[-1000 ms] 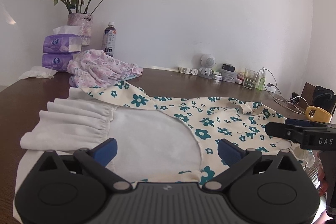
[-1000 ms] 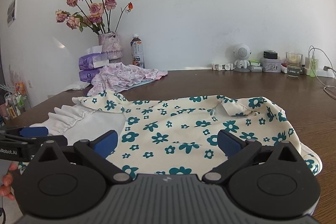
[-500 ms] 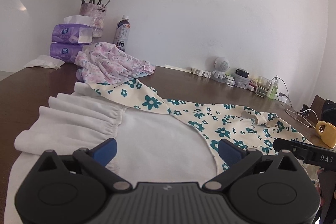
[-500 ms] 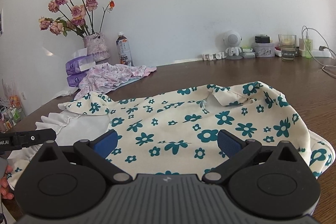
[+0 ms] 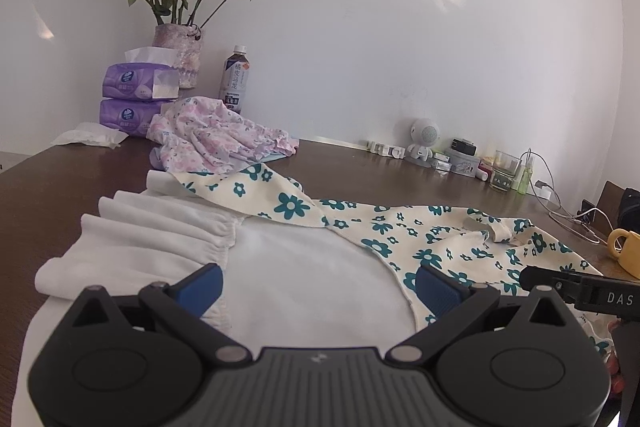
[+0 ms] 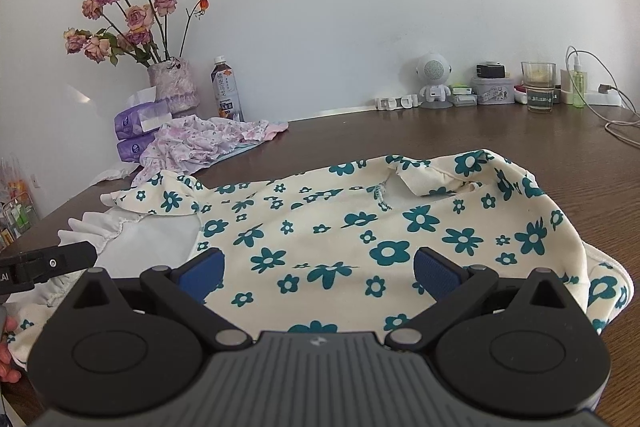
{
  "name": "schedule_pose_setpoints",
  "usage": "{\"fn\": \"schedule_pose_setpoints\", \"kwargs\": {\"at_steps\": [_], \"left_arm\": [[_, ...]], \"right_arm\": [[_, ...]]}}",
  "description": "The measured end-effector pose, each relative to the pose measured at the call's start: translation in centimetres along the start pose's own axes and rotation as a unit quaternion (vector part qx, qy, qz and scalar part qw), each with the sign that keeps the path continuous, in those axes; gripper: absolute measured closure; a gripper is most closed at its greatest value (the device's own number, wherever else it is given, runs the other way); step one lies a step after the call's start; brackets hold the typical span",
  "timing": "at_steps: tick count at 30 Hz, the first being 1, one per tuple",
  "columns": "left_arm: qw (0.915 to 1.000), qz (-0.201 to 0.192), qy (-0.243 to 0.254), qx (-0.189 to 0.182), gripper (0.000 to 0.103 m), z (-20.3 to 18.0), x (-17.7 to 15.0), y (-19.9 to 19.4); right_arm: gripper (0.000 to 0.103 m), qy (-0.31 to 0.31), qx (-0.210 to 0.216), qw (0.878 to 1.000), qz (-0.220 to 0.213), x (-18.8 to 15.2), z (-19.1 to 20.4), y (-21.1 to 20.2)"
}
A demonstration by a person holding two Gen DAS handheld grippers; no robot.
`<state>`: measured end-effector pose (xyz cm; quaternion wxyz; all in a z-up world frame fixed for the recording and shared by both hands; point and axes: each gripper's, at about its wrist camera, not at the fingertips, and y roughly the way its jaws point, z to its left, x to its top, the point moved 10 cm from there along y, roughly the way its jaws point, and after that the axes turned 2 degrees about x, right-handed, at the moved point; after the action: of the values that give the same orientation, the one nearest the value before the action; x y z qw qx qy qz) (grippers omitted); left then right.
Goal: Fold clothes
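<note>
Spread across the brown wooden tabletop (image 6: 460, 135), the cream garment with teal flower print and white ruffled lining (image 6: 340, 227) lies mostly flat — a state that suits a first fold, though one printed flap near its far left corner is turned over the white part. The left hand-held gripper (image 5: 318, 285) hovers over the white section with its blue-padded fingers (image 5: 200, 285) spread wide and nothing between them. The right hand-held gripper (image 6: 318, 275) sits likewise open and empty above the printed cloth, probably so each can take a near edge. Farther back a crumpled pink floral garment (image 5: 216, 143) waits beside purple tissue packs (image 5: 136, 99) and a vase of dried roses (image 5: 178, 55).
</note>
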<state>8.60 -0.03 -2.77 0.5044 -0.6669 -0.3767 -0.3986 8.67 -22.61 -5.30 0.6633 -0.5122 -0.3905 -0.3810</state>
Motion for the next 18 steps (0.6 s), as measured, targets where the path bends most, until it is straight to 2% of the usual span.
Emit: {"fn": "schedule_pose_setpoints", "kwargs": {"at_steps": [18], "left_arm": [[0.9998, -0.010, 0.018, 0.002, 0.000, -0.53, -0.03, -0.25]], "right_arm": [[0.000, -0.011, 0.000, 1.000, -0.003, -0.01, 0.33, -0.18]]}}
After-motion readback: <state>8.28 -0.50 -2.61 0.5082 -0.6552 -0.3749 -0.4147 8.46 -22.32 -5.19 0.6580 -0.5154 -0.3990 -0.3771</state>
